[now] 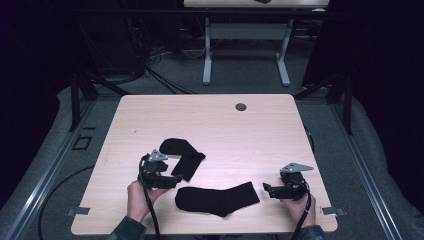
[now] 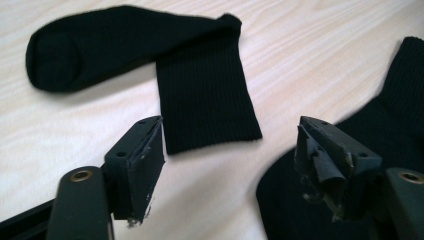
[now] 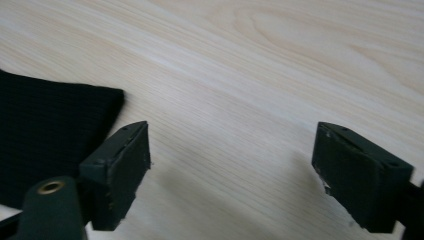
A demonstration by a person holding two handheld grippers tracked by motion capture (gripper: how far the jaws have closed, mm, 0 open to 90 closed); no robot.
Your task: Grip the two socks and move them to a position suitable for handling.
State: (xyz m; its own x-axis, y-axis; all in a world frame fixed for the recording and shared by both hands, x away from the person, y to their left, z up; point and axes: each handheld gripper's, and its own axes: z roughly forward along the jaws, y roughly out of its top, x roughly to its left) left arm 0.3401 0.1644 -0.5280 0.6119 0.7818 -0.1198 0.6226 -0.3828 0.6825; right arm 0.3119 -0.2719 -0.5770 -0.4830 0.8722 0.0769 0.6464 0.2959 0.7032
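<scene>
Two black socks lie on the light wooden table point(image 1: 210, 120). The folded sock point(image 1: 182, 155) point(image 2: 150, 65) sits left of centre, bent at its heel with the ribbed cuff pointing toward me. The flat sock point(image 1: 217, 198) point(image 2: 390, 115) lies near the front edge. My left gripper point(image 1: 170, 181) point(image 2: 230, 150) is open just above the table, between the folded sock's cuff and the flat sock's toe. My right gripper point(image 1: 266, 190) point(image 3: 232, 165) is open too, close to the cuff point(image 3: 45, 135) of the flat sock, with bare wood between its jaws.
A small round grommet point(image 1: 241, 107) is set in the table near its far edge. Beyond the table stand a white table frame point(image 1: 245, 50) and tangled cables on the grey floor. A metal rail point(image 1: 40, 175) runs along the left side.
</scene>
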